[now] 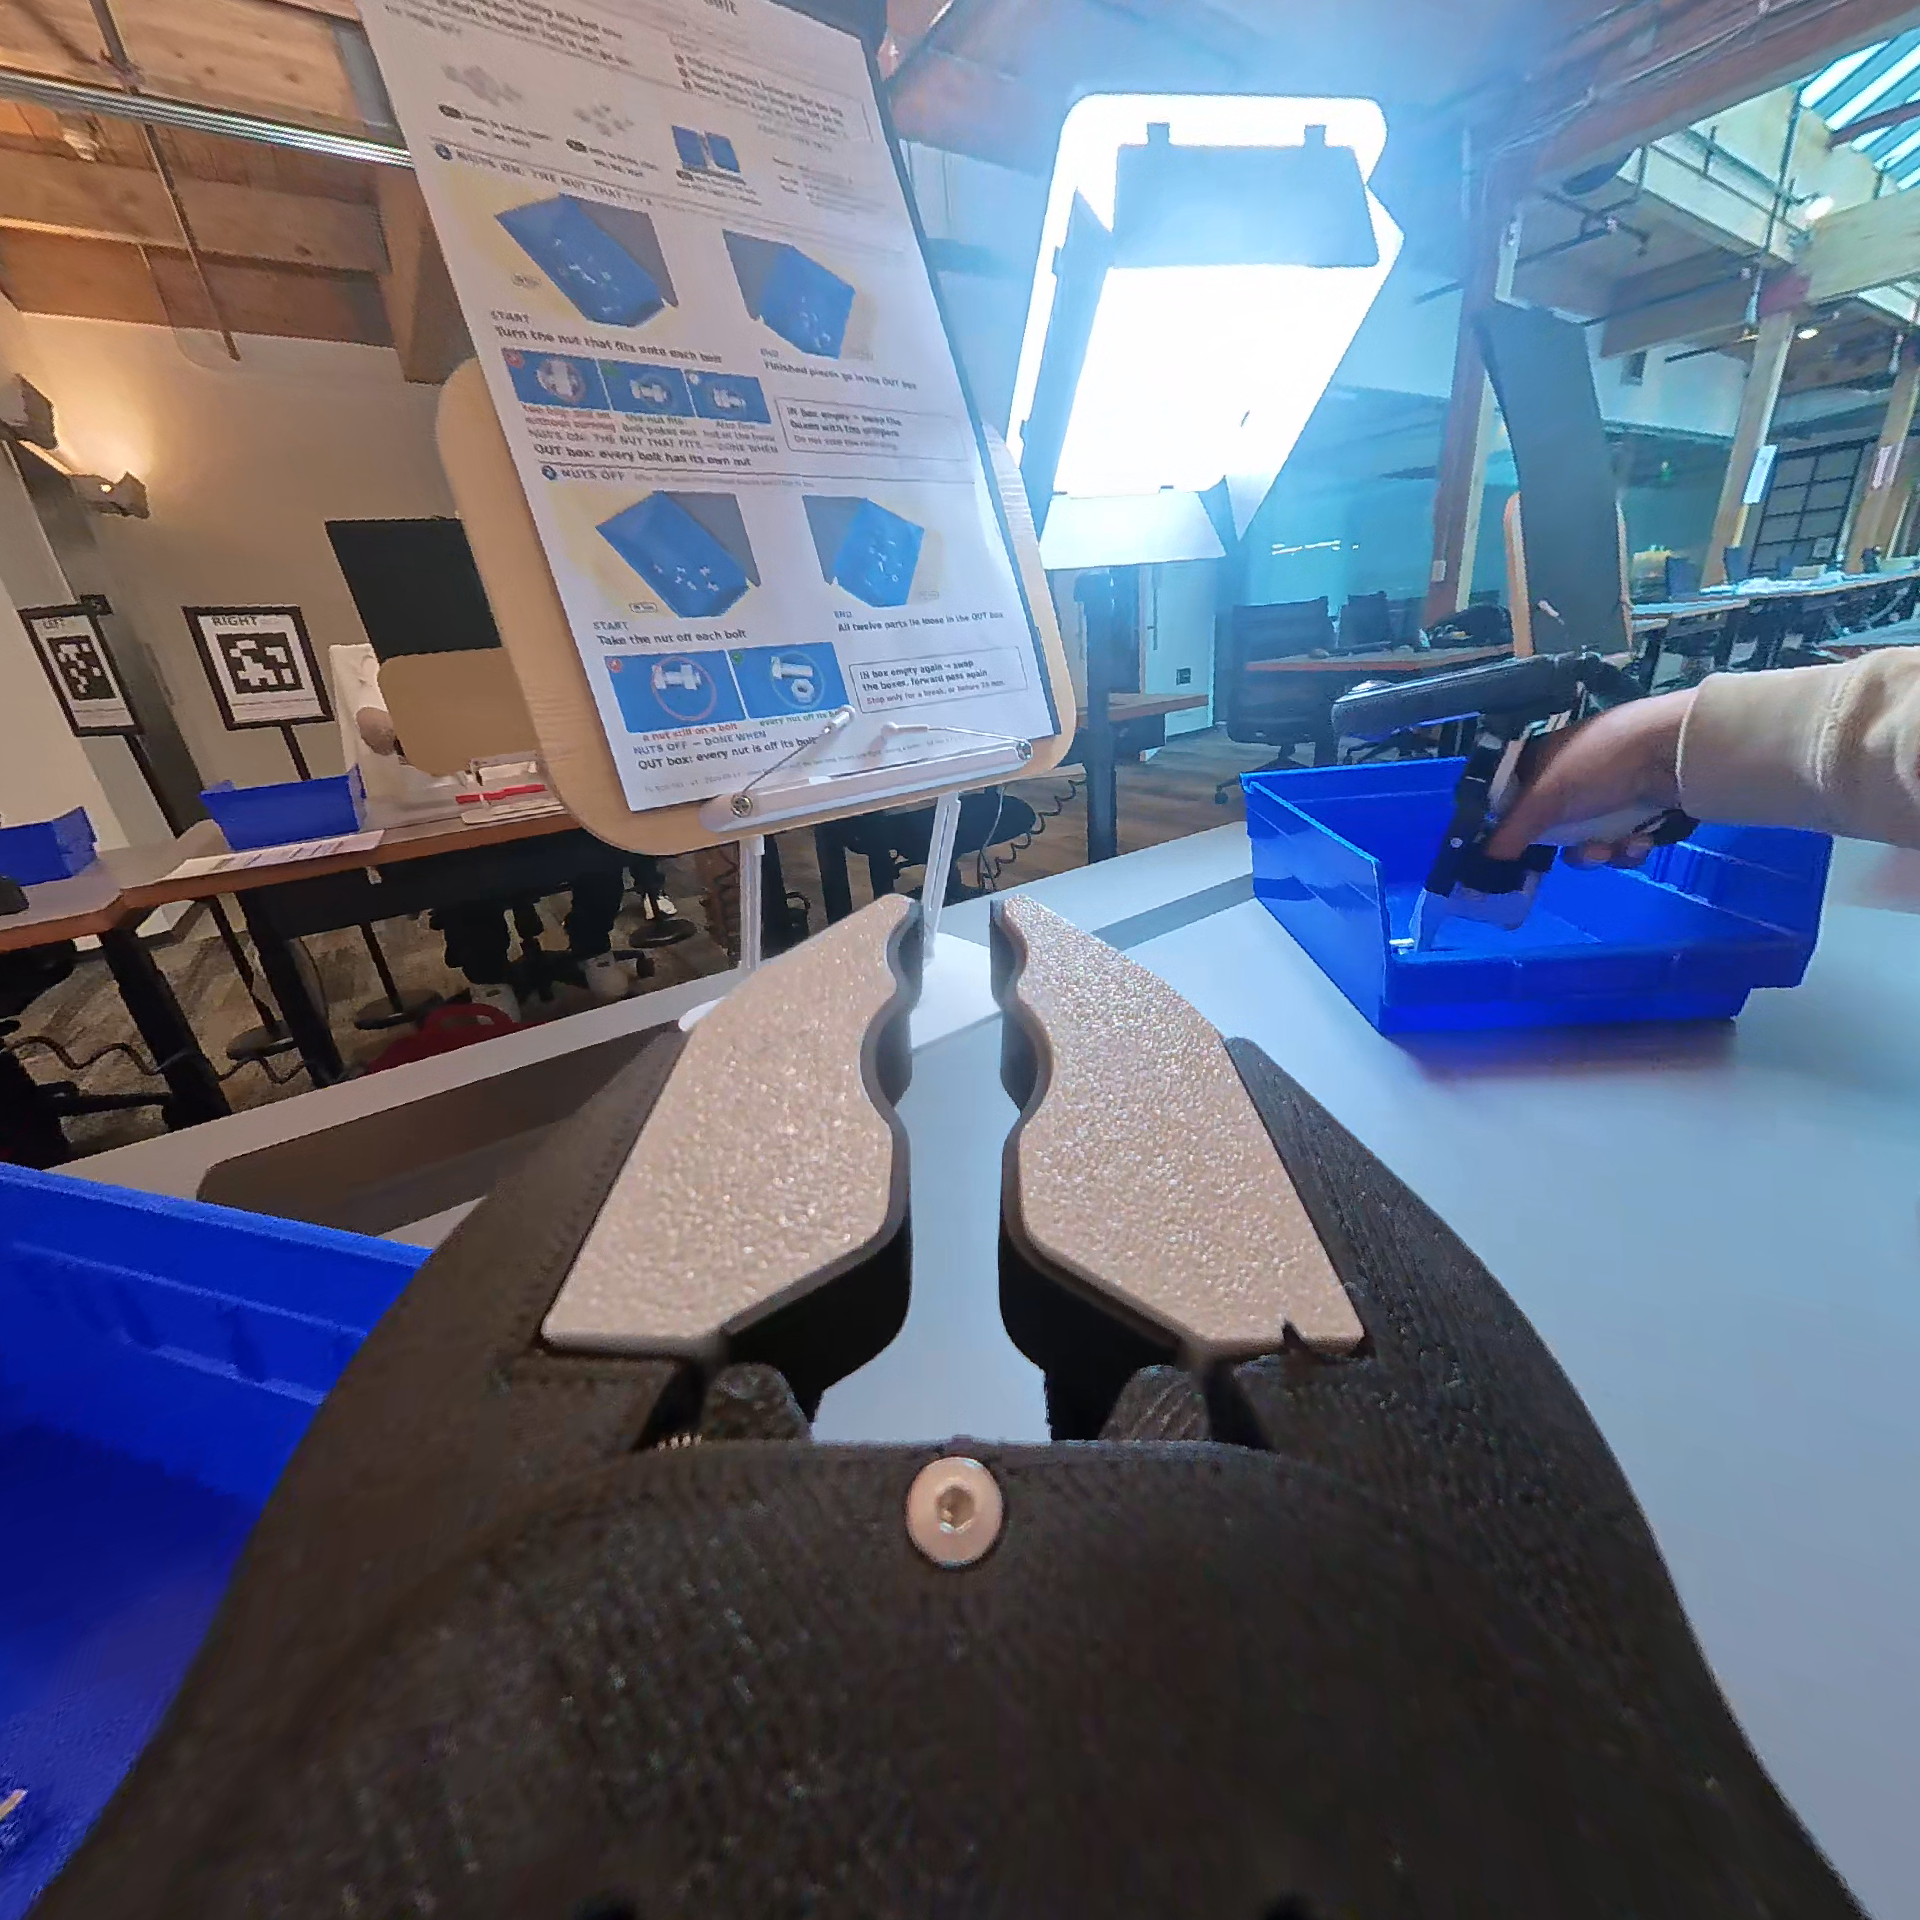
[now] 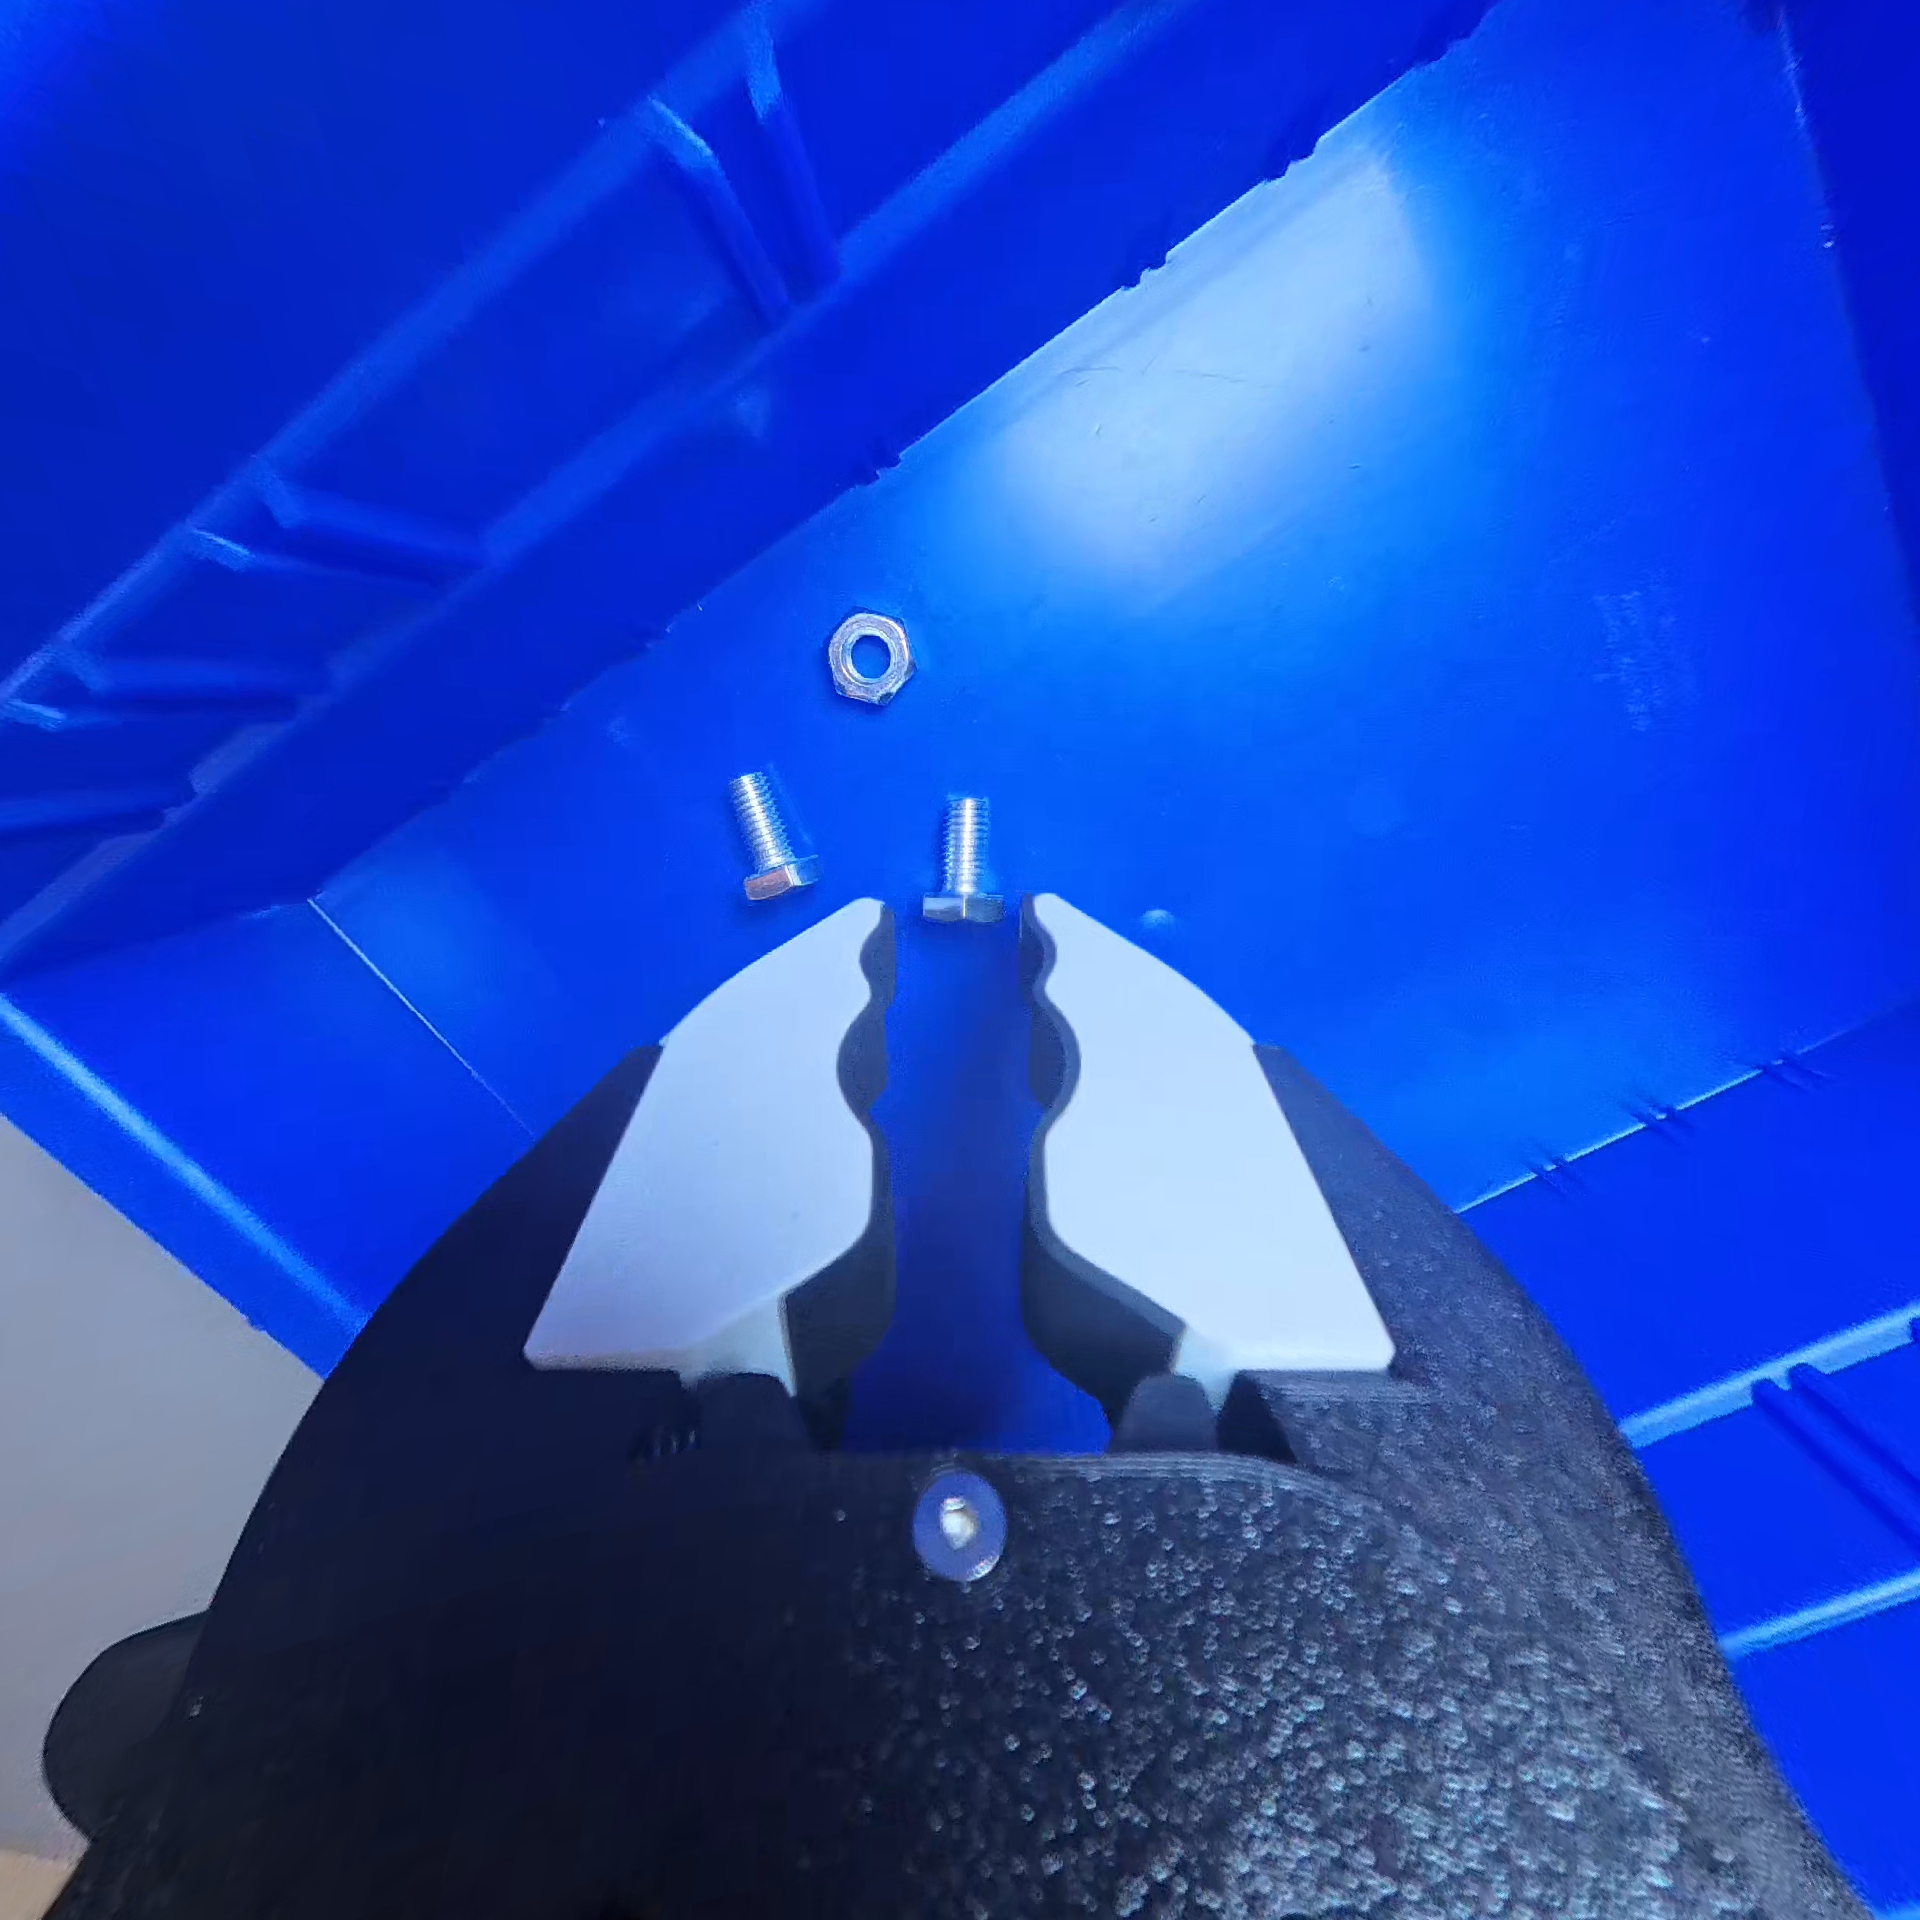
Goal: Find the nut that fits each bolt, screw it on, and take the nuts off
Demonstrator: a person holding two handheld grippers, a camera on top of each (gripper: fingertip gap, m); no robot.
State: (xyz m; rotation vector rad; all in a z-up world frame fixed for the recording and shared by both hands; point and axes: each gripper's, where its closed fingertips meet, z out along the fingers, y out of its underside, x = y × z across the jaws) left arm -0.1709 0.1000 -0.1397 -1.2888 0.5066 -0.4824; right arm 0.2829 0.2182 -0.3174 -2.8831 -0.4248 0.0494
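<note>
In the right wrist view, my right gripper (image 2: 958,906) is open inside a blue bin (image 2: 1351,520). A thin silver bolt (image 2: 964,860) lies on the bin floor with its hex head right between my fingertips. A thicker bolt (image 2: 771,840) lies just left of it, and a silver nut (image 2: 871,658) lies flat a little beyond both. In the left wrist view, my left gripper (image 1: 954,920) is slightly open and empty, held over the grey table (image 1: 1558,1195). The right gripper (image 1: 1475,894) shows there too, dipped into the blue bin (image 1: 1538,966).
A second blue bin (image 1: 156,1403) sits at the lower left of my left gripper. An instruction sheet on a wooden stand (image 1: 727,416) rises at the table's far edge. A person's hand and sleeve (image 1: 1714,769) hold the right gripper. Desks and chairs fill the room behind. The grippers' ends are close to 50 cm from one another. My right gripper's tips are some 4 cm from the silver nut (image 2: 871,658).
</note>
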